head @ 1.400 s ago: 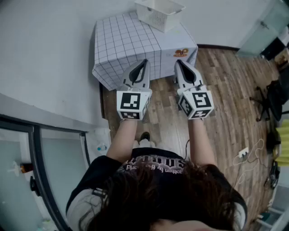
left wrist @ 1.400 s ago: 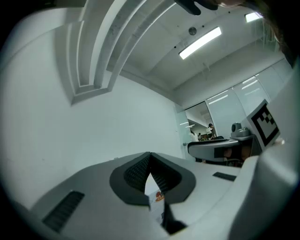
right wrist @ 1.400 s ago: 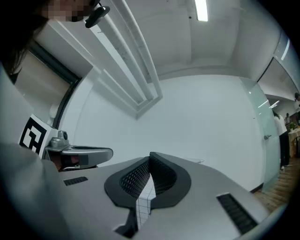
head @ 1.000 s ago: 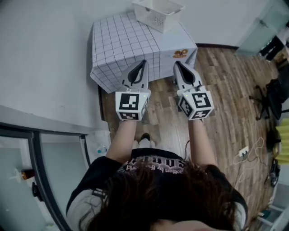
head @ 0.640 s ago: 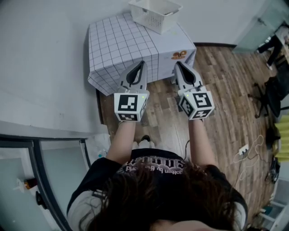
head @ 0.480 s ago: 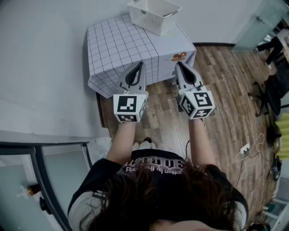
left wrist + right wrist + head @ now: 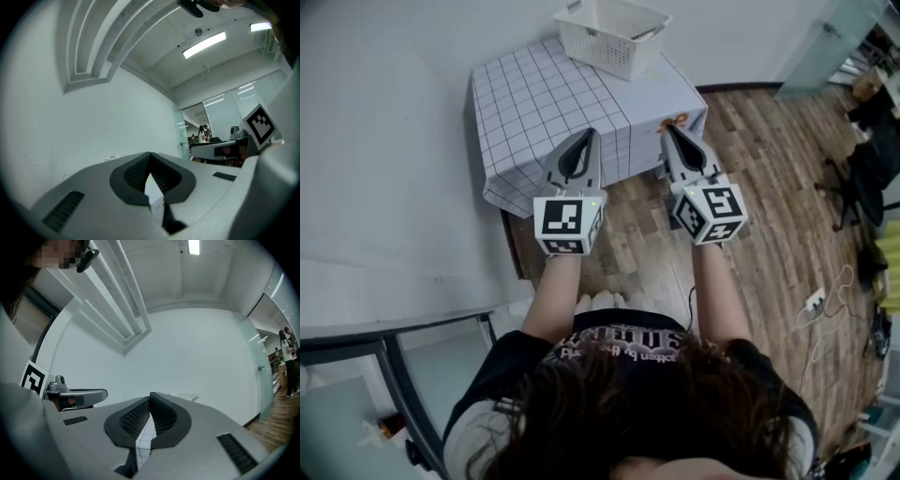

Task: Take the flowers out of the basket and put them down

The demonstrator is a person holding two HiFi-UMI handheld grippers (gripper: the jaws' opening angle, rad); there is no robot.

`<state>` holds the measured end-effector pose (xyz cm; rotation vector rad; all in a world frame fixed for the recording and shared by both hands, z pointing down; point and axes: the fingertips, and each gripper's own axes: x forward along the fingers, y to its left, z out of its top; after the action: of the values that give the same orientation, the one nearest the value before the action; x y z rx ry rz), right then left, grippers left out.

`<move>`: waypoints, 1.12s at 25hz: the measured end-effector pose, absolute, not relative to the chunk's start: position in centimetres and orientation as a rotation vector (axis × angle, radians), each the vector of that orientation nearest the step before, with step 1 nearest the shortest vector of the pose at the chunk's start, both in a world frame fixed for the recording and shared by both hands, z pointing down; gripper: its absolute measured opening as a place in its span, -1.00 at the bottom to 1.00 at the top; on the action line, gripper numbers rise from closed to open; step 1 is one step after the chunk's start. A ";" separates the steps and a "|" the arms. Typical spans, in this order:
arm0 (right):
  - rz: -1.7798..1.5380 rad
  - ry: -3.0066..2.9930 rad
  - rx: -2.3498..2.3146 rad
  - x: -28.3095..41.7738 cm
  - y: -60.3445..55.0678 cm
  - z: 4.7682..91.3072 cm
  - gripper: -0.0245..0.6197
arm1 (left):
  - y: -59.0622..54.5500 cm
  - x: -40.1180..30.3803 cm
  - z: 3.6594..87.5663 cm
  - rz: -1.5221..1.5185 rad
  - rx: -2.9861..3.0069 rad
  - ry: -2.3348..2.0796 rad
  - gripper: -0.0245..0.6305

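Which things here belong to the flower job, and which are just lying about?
Job: white basket; gridded table; left gripper and right gripper, both shut, empty. Flowers not discernible.
Lying about: power strip with cable; black chair.

The person wears a black T-shirt (image 7: 623,352) with pale print across it. The left gripper (image 7: 586,133) and right gripper (image 7: 667,128) are grey, each bearing a black-and-white marker cube (image 7: 567,223).

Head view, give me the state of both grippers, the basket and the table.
Left gripper: shut, empty, well short of the basket.
Right gripper: shut, empty, well short of the basket.
Basket: upright at the table's far edge, contents unclear.
Table: covered by a grid-patterned cloth, basket standing on it.
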<state>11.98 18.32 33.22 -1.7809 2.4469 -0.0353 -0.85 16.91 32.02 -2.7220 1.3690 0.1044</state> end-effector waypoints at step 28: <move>-0.086 2.500 -1.703 15.9 2.5 34.0 -0.85 | 1.9 2.5 31.9 0.114 -2.681 1.455 -0.92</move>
<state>15.94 2.53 33.96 -1.7030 2.4997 -0.0862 2.47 1.87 31.93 -2.6810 1.4549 0.1140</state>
